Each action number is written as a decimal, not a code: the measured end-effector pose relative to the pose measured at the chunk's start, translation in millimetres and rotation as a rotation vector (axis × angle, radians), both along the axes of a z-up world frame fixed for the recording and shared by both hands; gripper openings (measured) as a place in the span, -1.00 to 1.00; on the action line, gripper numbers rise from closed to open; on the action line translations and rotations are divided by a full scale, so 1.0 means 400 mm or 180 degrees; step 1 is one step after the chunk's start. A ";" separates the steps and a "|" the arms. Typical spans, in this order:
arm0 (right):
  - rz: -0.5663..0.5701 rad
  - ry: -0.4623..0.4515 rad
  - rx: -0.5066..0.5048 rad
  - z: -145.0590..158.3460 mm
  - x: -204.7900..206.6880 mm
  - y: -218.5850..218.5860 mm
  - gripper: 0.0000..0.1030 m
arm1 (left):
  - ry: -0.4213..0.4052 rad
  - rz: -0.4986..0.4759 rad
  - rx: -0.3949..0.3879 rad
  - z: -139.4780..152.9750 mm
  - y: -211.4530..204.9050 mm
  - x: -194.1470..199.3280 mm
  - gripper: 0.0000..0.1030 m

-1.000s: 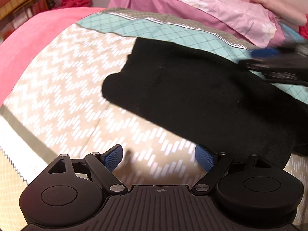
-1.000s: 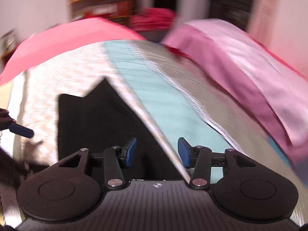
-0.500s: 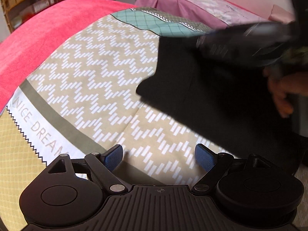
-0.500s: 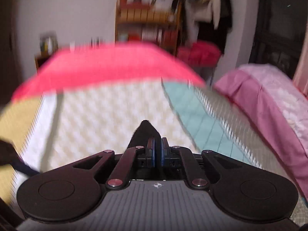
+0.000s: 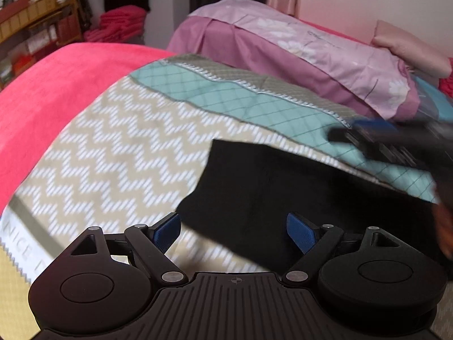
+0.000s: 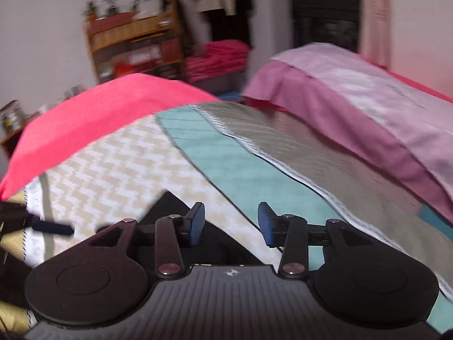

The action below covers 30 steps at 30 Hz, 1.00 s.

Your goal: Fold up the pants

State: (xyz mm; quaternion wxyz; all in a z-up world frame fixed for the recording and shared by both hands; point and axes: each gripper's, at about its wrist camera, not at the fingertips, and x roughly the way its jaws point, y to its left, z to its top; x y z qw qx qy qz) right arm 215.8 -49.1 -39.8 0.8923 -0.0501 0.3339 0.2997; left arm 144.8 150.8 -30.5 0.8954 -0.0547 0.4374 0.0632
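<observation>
at the bottom of its own view the left gripper (image 5: 233, 231) was spread and empty just before the black pants (image 5: 283, 195), which lay mid-frame on the quilt (image 5: 119, 153) as a compact block, so the folding looked mostly done. the right gripper (image 6: 230, 222) was also parted and empty at the lower centre of its view, with only a blurred corner of cloth showing; the pants ran off the right edge of the left view, so layers and remaining folds could not be judged.

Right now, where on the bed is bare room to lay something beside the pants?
Free: the zigzag quilt between the black pants and the red blanket. Crowded: the teal band under the pink pillows, where the right gripper hovers.
</observation>
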 end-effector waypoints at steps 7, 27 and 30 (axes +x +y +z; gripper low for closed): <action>-0.0864 0.0636 -0.0132 -0.143 -0.142 -0.210 -0.16 | 0.0288 -0.0314 -0.0069 -0.086 -0.093 0.130 1.00; -0.1456 0.0324 -0.0149 -0.159 -0.084 -0.338 0.17 | 0.0411 -0.0380 0.0544 -0.146 -0.202 0.167 1.00; -0.1600 0.0307 -0.0303 -0.139 -0.106 -0.368 0.35 | 0.0383 -0.0384 0.0651 -0.162 -0.206 0.165 1.00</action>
